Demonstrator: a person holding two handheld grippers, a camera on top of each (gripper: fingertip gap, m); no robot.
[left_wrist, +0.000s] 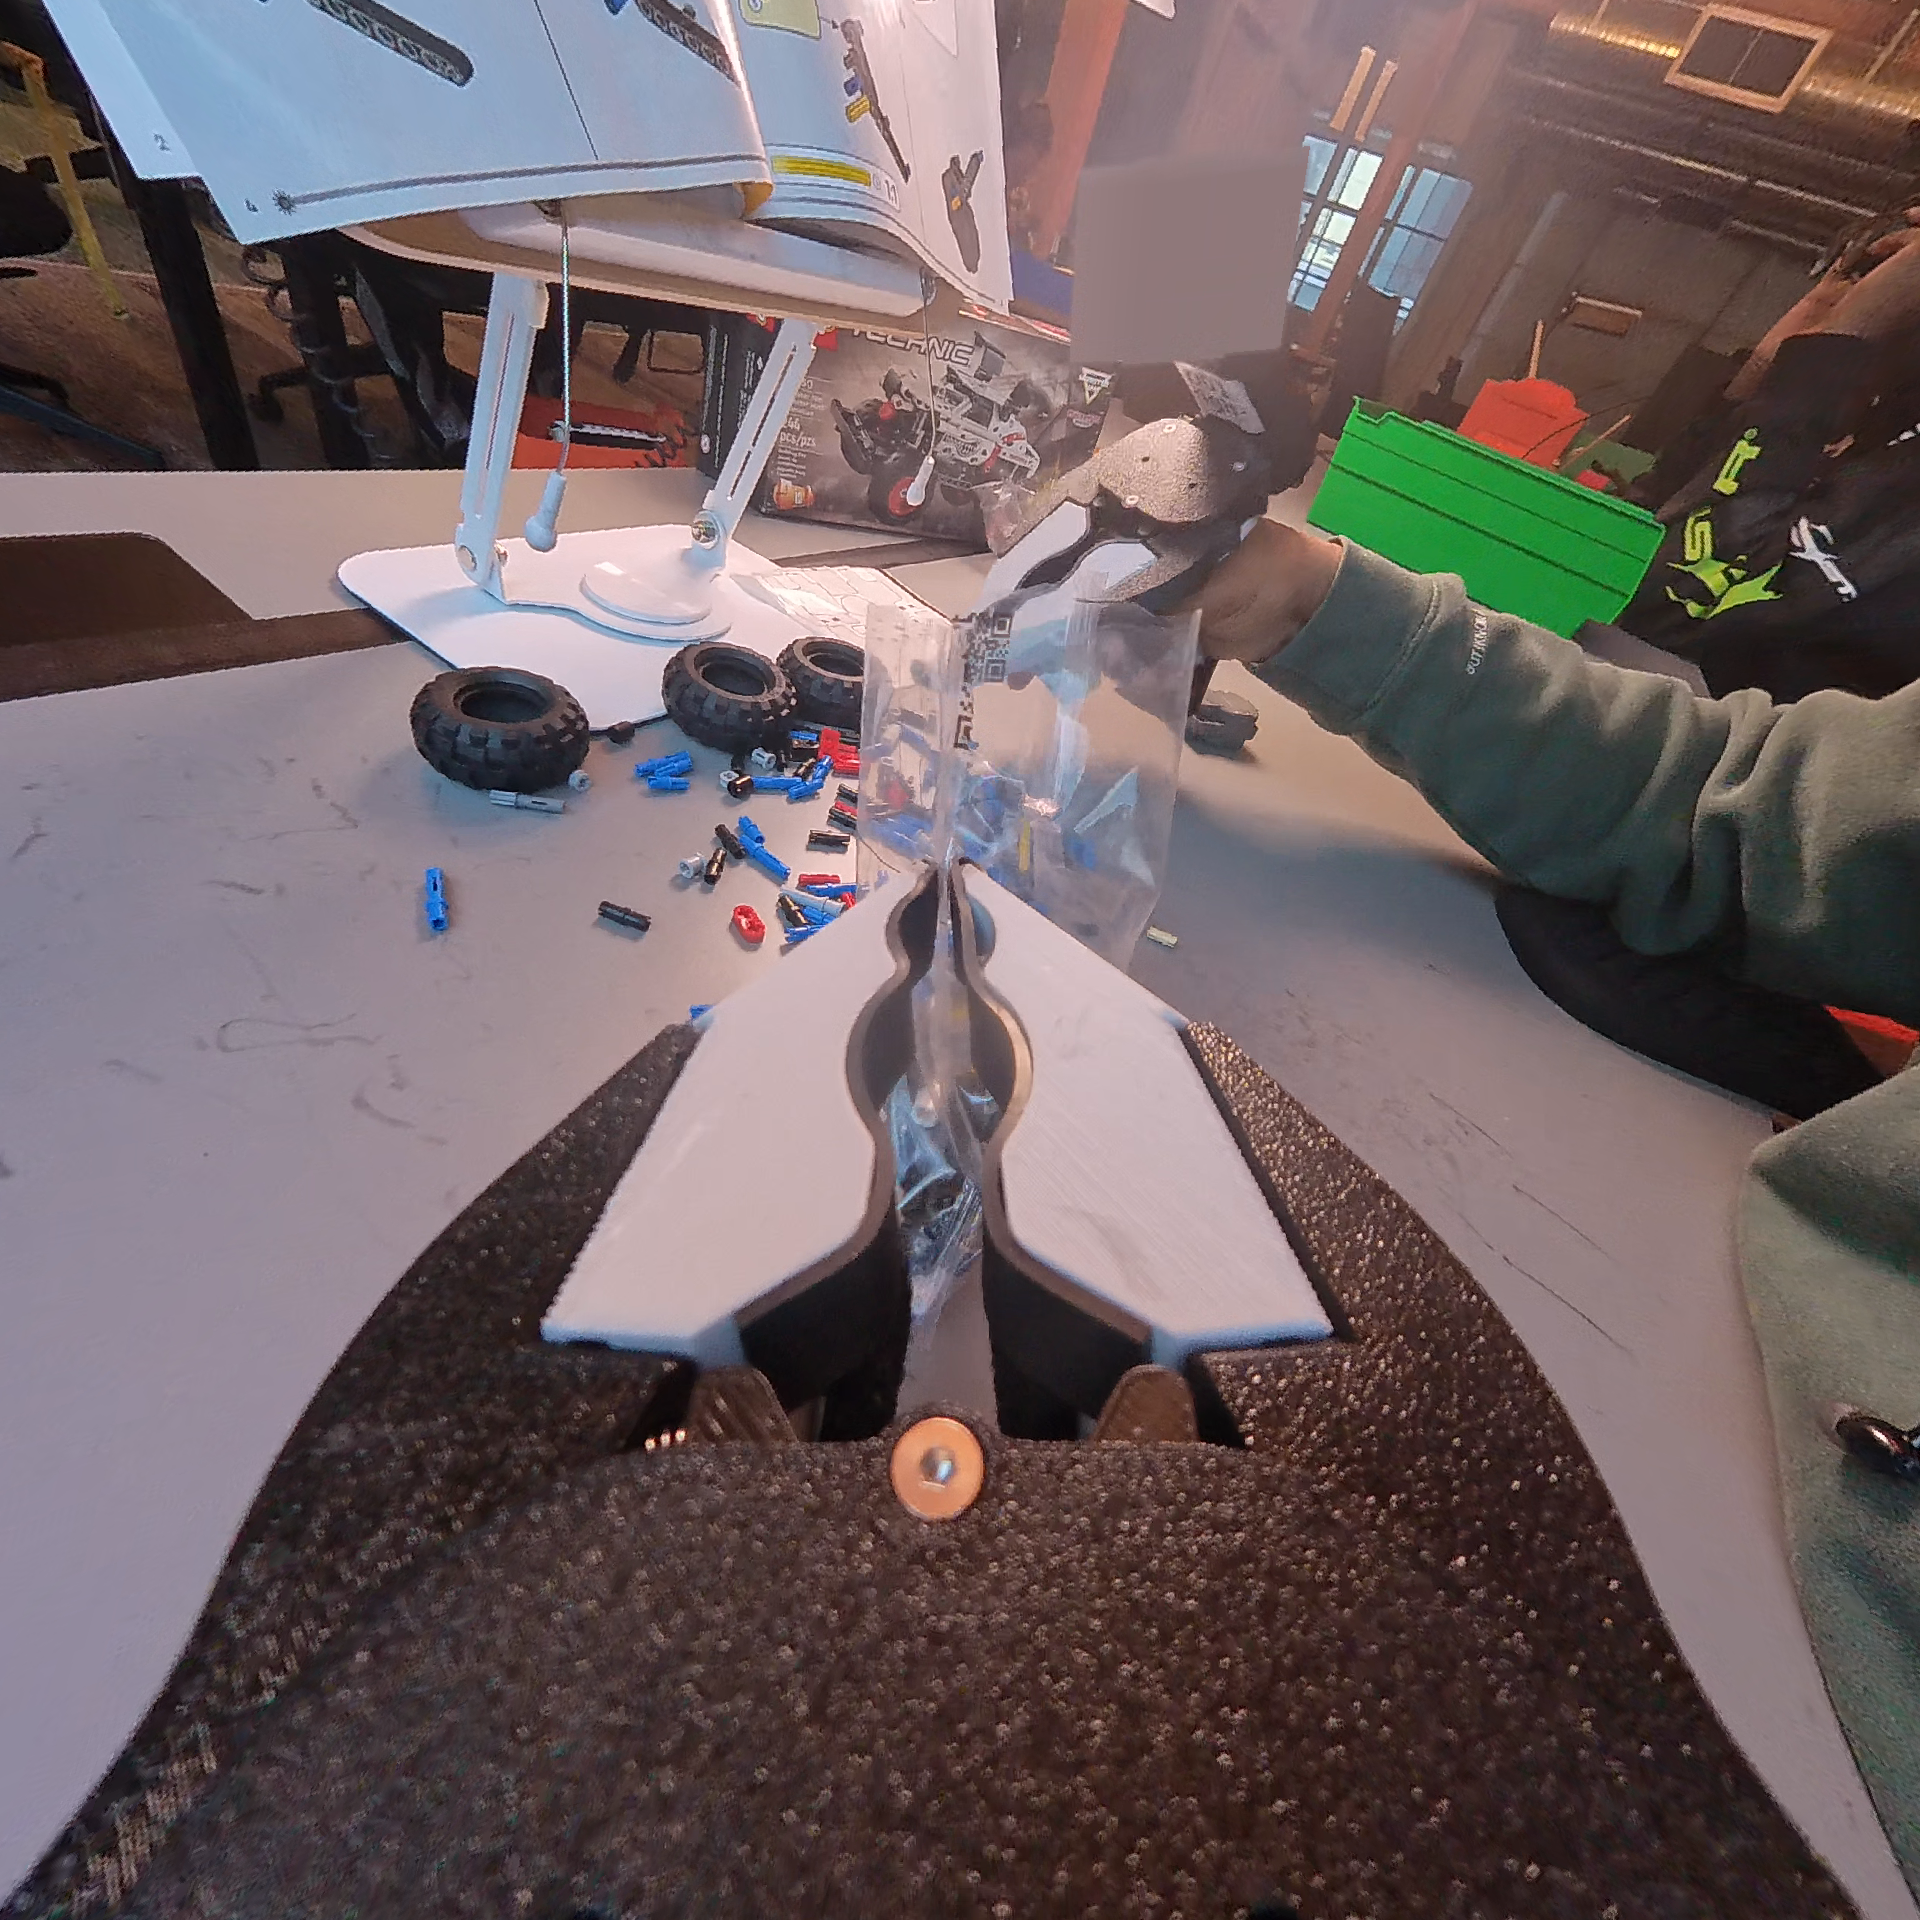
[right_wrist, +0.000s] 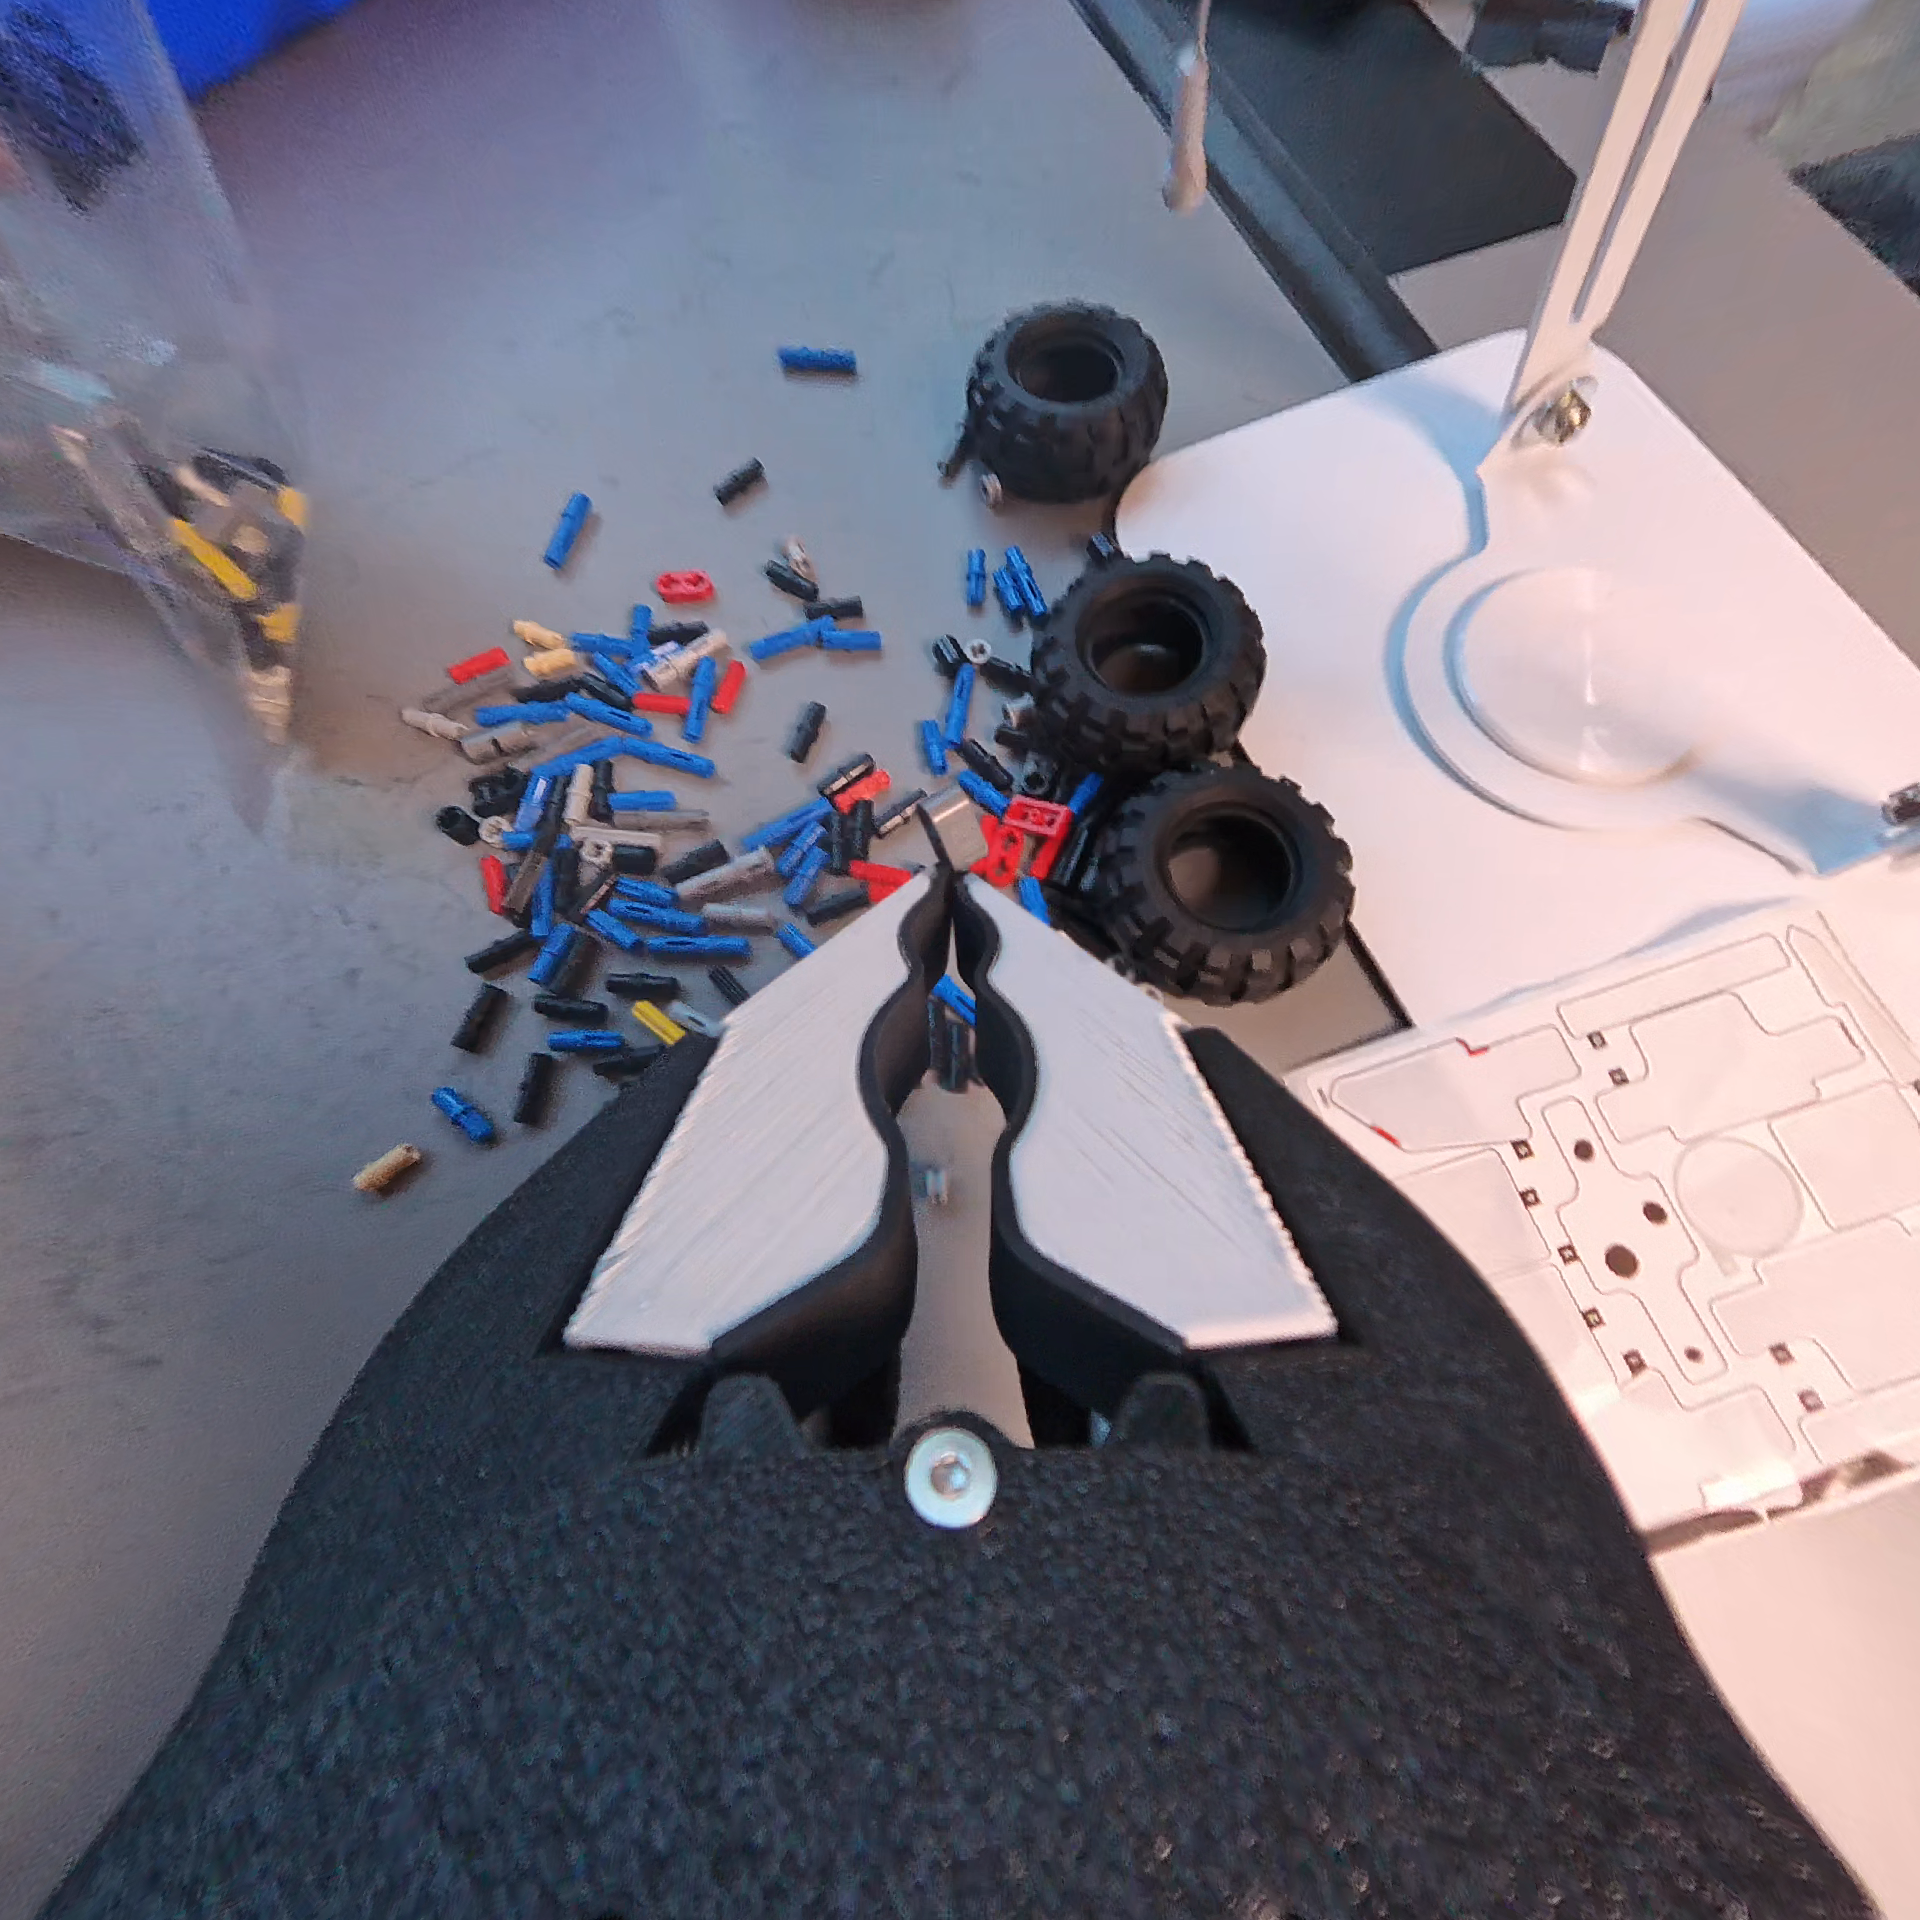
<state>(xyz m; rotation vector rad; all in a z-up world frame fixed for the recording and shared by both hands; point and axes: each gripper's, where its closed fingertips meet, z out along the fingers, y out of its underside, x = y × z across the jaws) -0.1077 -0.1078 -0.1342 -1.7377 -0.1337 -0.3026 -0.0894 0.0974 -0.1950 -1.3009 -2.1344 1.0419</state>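
Left gripper (left_wrist: 948, 883) filled the lower half of the left wrist view, jaws pressed together on a clear plastic bag (left_wrist: 1023, 769) of small parts. Bag ran down between the fingers and stood upright above the tips at frame centre. Its top edge was held by the right gripper (left_wrist: 1023, 582) in the upper right of centre, with a hand (left_wrist: 1262, 587) and green sleeve (left_wrist: 1621, 769) behind it.

In the right wrist view, right gripper (right_wrist: 948, 883) had its jaws nearly closed at the tips; a thin dark sliver stuck out between them, and I couldn't tell from that view what it was. Bag (right_wrist: 135, 416) showed blurred at upper left of that frame, yellow and black pieces in its lower corner.

Past the tips, loose pins (right_wrist: 623, 831), blue, black, red and grey, were scattered on the grey table (right_wrist: 520, 260) at centre left. Three black tyres (right_wrist: 1148, 670) sat right of the pile, two touching each other, the third apart above them. White stand base (right_wrist: 1351, 675) lay at right, the lower tyres against its edge, sticker sheet (right_wrist: 1662, 1195) at lower right. In the left wrist view the stand held an open instruction booklet (left_wrist: 520, 94) at top left; toy box (left_wrist: 914, 426) behind it, green bin (left_wrist: 1486, 520) at far right.
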